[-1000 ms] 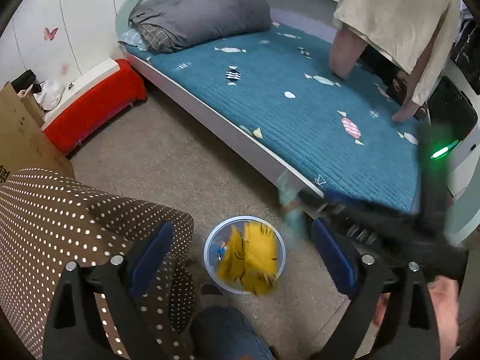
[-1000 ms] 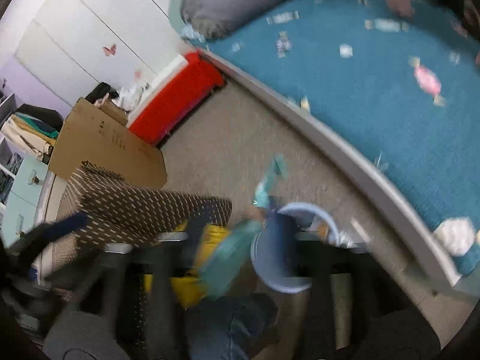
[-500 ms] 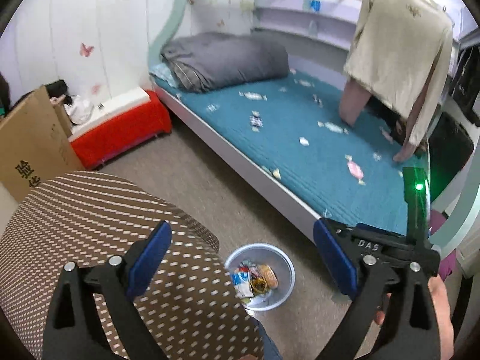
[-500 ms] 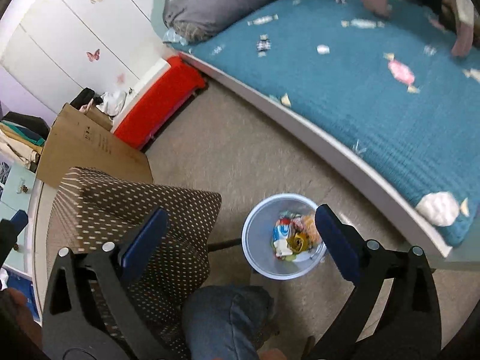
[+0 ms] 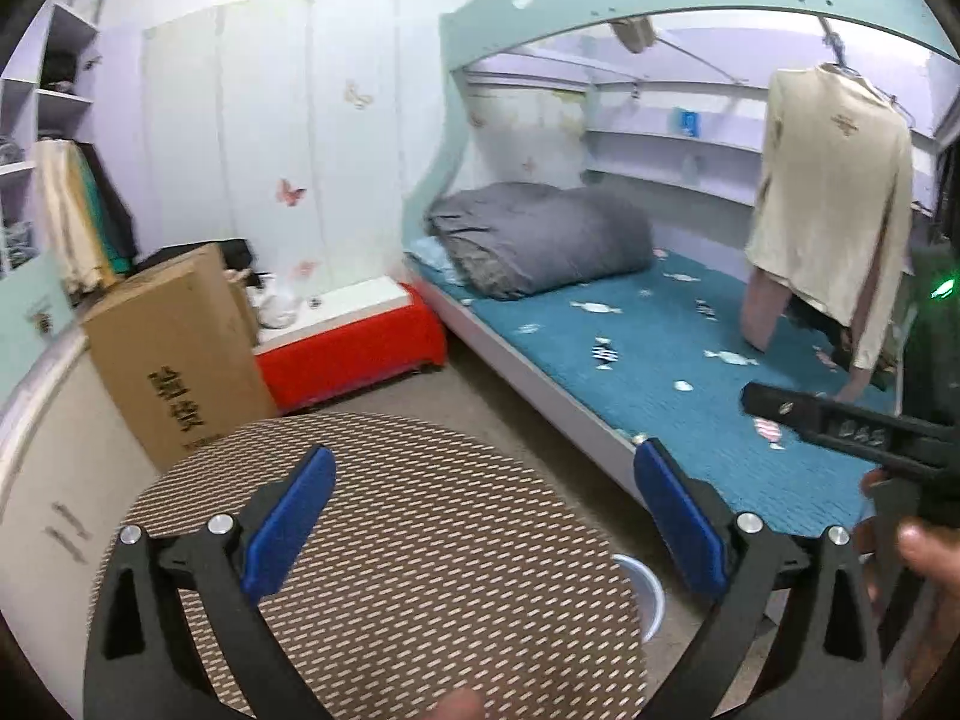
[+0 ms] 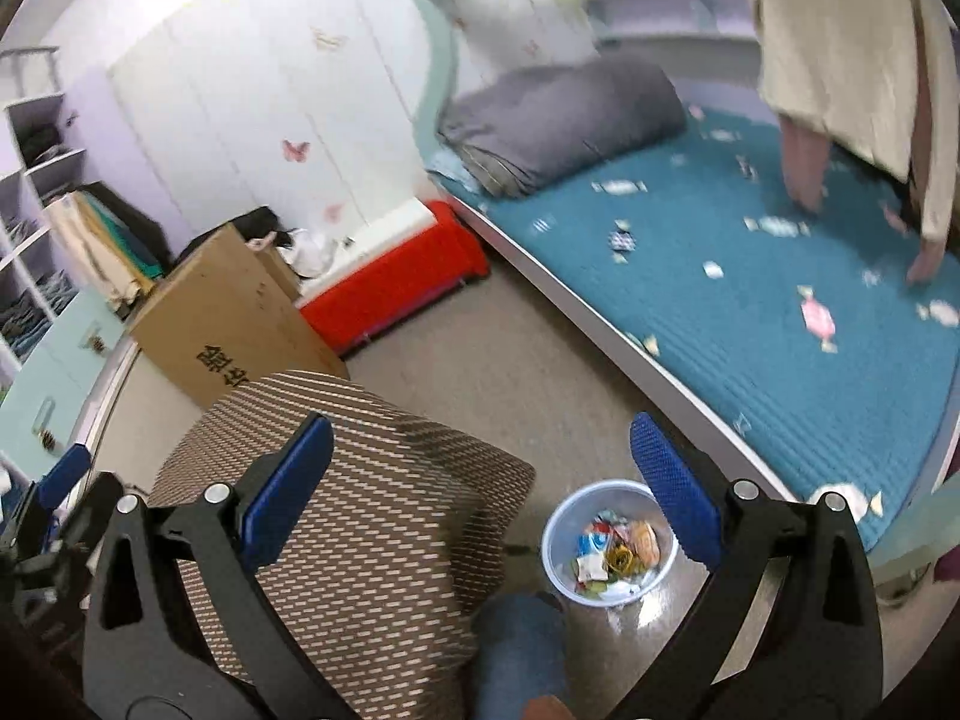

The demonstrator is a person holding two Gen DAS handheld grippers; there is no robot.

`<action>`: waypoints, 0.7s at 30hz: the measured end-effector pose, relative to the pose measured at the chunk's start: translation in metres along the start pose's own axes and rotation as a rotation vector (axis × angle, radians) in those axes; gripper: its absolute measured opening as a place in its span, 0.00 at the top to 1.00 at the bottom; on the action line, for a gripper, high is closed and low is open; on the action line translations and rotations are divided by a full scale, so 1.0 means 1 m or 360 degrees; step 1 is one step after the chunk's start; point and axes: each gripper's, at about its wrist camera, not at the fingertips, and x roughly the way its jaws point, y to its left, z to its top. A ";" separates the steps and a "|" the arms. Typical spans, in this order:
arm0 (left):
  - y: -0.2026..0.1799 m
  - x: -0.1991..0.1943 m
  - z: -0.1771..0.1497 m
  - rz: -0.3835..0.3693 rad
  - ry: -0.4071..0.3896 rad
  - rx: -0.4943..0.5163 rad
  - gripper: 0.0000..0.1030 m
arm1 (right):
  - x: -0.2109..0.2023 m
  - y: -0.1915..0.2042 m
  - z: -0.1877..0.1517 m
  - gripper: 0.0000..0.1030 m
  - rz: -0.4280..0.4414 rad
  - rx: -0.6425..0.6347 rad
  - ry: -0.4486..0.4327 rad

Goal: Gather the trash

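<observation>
left wrist view: left claw [image 5: 483,516] has swung up off the floor and now looks across the room at the bed [image 5: 690,372] and the cardboard box [image 5: 174,354]. a second ago it looked straight down into the bin with a yellow wrapper dropping in. its jaws are opening the last bit, almost fully spread, nothing between the blue pads [image 5: 288,519]. only a sliver of the trash bin [image 5: 651,591] shows, behind the patterned chair seat [image 5: 390,570]. right claw [image 5: 840,423] is in frame at the right edge, held in a hand [image 5: 924,552].

right wrist view: right claw [image 6: 480,489] is wide open and empty, tilted down at the floor. it has lifted too; the blur is gone and the bin is smaller in frame. trash bin [image 6: 609,543] stands on the floor just beside the chair seat [image 6: 360,510], wrappers [image 6: 615,549] inside it.

my read: both drops are done and both claws are free. candy shapes on the bed look like print on the mattress cover, not litter; the white lump [image 6: 843,495] at its near edge i can't identify.
</observation>
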 end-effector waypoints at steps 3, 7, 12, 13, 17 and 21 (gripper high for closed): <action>0.016 -0.025 0.002 0.0112 -0.0044 -0.0025 0.05 | -0.018 0.032 -0.001 0.06 0.0039 -0.0095 -0.0038; 0.036 -0.053 0.003 0.0185 -0.0078 -0.0068 0.05 | -0.038 0.067 -0.004 0.06 0.0087 -0.0186 -0.0083; 0.059 -0.086 0.001 0.0340 -0.0161 -0.0151 0.05 | -0.063 0.109 -0.009 0.06 0.0118 -0.0307 -0.0155; 0.066 -0.094 0.000 0.0359 -0.0181 -0.0177 0.05 | -0.065 0.113 -0.010 0.06 0.0120 -0.0323 -0.0168; 0.080 -0.113 -0.002 0.0388 -0.0211 -0.0235 0.05 | -0.080 0.135 -0.012 0.06 0.0140 -0.0391 -0.0231; 0.087 -0.124 -0.005 0.0412 -0.0233 -0.0271 0.05 | -0.093 0.148 -0.014 0.06 0.0156 -0.0434 -0.0288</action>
